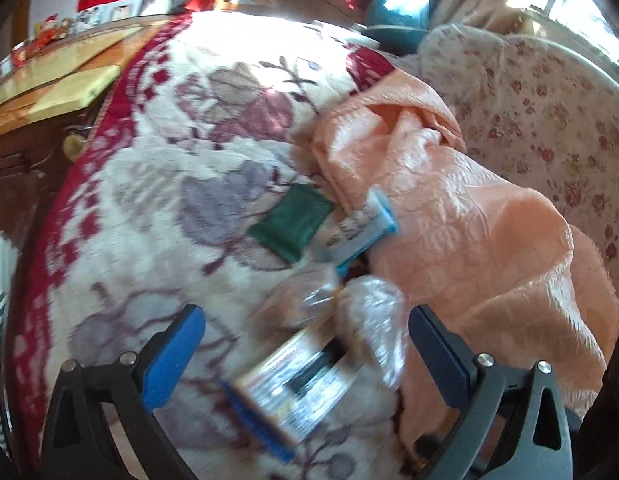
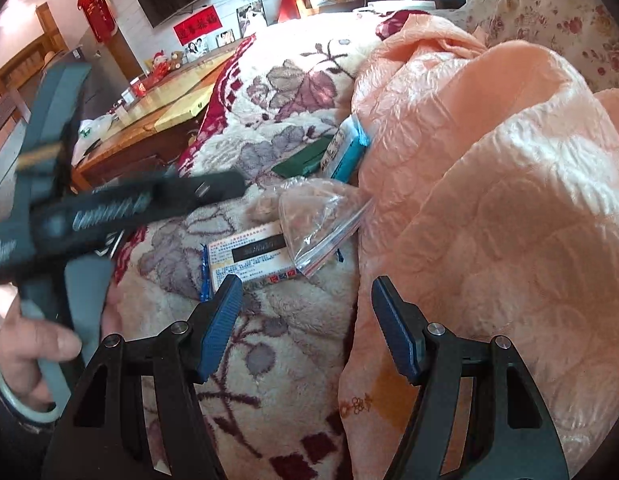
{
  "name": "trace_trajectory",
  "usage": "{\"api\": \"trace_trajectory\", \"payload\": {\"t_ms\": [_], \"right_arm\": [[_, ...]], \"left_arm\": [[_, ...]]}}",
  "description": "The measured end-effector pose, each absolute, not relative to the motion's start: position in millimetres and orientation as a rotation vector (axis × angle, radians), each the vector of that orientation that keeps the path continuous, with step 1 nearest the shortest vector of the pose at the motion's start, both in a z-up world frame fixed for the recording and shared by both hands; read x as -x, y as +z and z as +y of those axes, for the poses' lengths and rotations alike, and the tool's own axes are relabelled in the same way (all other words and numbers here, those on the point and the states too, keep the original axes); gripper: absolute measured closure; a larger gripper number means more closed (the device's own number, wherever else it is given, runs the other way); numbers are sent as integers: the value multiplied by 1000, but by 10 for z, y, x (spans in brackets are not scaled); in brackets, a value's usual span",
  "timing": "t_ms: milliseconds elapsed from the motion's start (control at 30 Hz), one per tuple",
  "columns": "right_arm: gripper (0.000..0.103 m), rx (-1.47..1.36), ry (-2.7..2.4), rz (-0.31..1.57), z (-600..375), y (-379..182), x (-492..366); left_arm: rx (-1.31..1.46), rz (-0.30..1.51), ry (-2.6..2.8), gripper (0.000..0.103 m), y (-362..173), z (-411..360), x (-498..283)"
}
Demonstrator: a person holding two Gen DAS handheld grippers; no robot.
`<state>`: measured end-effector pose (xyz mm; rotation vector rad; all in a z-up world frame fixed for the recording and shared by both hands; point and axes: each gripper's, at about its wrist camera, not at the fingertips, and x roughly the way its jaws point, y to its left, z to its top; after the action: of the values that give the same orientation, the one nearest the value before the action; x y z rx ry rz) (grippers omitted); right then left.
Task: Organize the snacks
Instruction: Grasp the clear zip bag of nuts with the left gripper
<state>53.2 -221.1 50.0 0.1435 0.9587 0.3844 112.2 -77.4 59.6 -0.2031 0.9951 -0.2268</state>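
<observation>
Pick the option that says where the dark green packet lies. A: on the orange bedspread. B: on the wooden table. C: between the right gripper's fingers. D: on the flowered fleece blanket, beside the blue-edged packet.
D: the dark green packet lies flat on the flowered fleece blanket, next to the blue-edged packet at the edge of the orange bedspread.

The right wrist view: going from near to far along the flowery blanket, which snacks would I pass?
White printed packet → clear zip bag → dark green packet → light blue packet.
</observation>
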Motion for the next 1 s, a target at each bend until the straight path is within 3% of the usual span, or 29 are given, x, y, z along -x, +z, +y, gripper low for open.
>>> {"api": "trace_trajectory", "payload": {"t_ms": [333, 367, 433, 500, 667, 767, 833, 1000], "right_arm": [[36, -173, 381, 981, -2261, 458, -546], [36, -171, 381, 983, -2257, 456, -543], [36, -167, 382, 987, -2248, 450, -558], [36, -171, 381, 990, -2250, 445, -563], [36, -169, 376, 997, -2250, 425, -578], [36, -159, 376, 999, -2235, 419, -587], [36, -161, 376, 999, -2231, 419, -593], [36, -156, 384, 1004, -2198, 398, -601]], "left_arm": [[28, 1089, -387, 4, 291, -1226, -1448], [31, 1073, -397, 9, 292, -1221, -1451], [21, 1048, -401, 38, 302, -1194, -1448], [43, 1044, -441, 51, 298, -1153, -1450], [44, 1036, -455, 63, 363, -1100, -1433], [59, 1015, -444, 77, 427, -986, -1367], [70, 1015, -431, 92, 433, -872, -1331], [135, 1017, -422, 93, 408, -647, -1312]]}}
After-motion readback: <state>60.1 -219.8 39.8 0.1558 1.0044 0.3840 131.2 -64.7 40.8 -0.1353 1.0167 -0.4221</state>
